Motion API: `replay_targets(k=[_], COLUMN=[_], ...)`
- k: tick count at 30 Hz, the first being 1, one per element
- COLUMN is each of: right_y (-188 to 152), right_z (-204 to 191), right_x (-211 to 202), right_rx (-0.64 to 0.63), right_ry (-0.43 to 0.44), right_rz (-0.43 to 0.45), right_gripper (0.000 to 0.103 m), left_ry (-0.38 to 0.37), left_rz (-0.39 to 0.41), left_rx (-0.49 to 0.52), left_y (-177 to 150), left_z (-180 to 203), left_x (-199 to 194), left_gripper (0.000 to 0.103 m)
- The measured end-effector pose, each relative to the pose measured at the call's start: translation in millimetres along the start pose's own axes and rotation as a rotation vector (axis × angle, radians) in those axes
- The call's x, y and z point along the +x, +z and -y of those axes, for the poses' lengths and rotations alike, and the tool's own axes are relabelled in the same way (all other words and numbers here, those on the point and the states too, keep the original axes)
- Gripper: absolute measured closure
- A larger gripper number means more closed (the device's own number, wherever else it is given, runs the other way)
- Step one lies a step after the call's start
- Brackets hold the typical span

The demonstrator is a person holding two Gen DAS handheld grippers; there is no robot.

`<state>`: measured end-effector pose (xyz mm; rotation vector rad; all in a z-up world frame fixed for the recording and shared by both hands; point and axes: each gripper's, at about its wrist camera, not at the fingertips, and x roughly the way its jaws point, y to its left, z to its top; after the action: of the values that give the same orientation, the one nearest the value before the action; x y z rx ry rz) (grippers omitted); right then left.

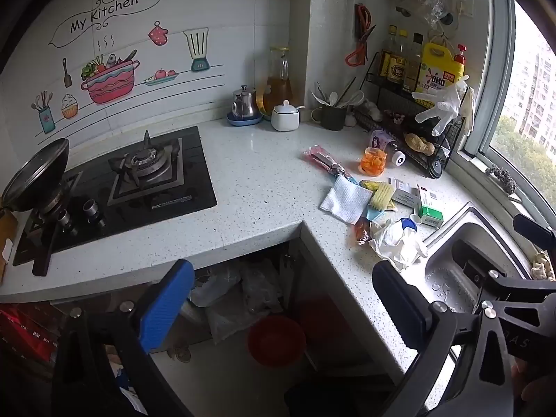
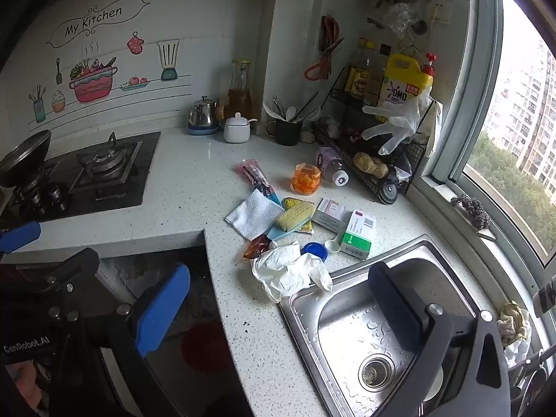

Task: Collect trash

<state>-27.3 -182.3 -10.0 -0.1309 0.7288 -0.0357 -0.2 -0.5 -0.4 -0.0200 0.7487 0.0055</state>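
My left tongs (image 1: 283, 307) and my right tongs (image 2: 278, 307) are both wide open and hold nothing. The trash lies on the worktop (image 2: 194, 187) left of the sink (image 2: 351, 316) — a crumpled white glove (image 2: 288, 271) nearest, then a paper towel (image 2: 253, 217), small boxes (image 2: 358, 231) and wrappers farther.

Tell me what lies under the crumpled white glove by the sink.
The crumpled white latex glove overlaps an orange-brown sauce sachet and a blue round lid. Anything fully beneath it is hidden.
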Motion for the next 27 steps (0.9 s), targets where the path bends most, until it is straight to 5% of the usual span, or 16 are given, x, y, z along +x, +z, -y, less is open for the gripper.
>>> replay_targets(k=[27], right_y=[0.4], right_z=[-3.0], right_x=[6.2], right_rx=[0.001], right_ry=[-0.027], right_rz=[-0.005], right_gripper=[0.0], left_ry=[-0.052], left_rz=[-0.011], left_rx=[-0.007], left_y=[0.1], left_z=[-8.0], left_x=[14.0], left_gripper=[0.001])
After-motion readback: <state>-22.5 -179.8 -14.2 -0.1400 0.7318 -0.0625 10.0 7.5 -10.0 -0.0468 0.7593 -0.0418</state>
